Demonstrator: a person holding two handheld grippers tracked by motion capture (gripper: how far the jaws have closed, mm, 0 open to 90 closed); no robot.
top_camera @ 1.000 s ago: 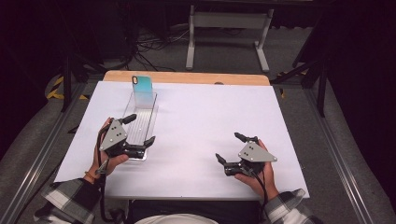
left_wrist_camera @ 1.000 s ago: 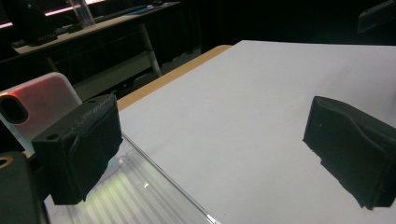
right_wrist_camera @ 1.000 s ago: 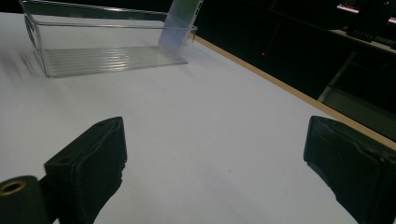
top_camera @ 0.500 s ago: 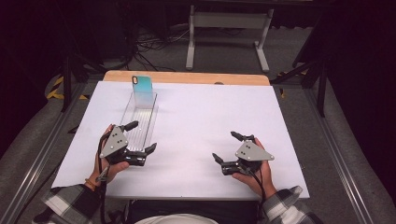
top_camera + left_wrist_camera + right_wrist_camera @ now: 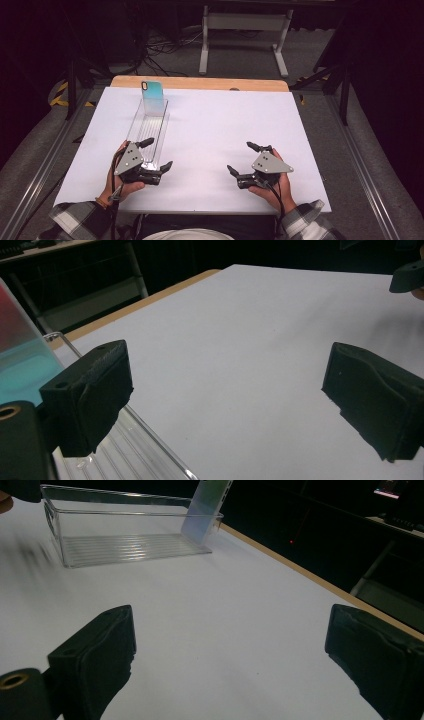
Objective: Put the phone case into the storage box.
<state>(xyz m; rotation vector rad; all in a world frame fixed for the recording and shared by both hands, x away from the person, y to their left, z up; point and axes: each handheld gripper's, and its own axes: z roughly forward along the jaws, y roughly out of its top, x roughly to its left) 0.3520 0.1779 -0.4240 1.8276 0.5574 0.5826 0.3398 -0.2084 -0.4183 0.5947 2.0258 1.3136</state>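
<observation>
A long clear plastic tray lies on the left of the white table top. A teal phone stands upright at its far end. My left gripper is open at the tray's near end, one jaw over the tray and the other over the table. In the left gripper view its wide-apart jaws frame bare table, with the tray and phone at the left. My right gripper is open over bare table at the near right. The right gripper view looks across to the tray and phone.
A wooden strip runs along the table's far edge. Behind it are a white metal stand and cables on the dark floor. Metal rails flank the table on both sides.
Both grippers have drifted slightly: the left one a little nearer the table's front edge, the right one a little to the left. Both stayed open.
</observation>
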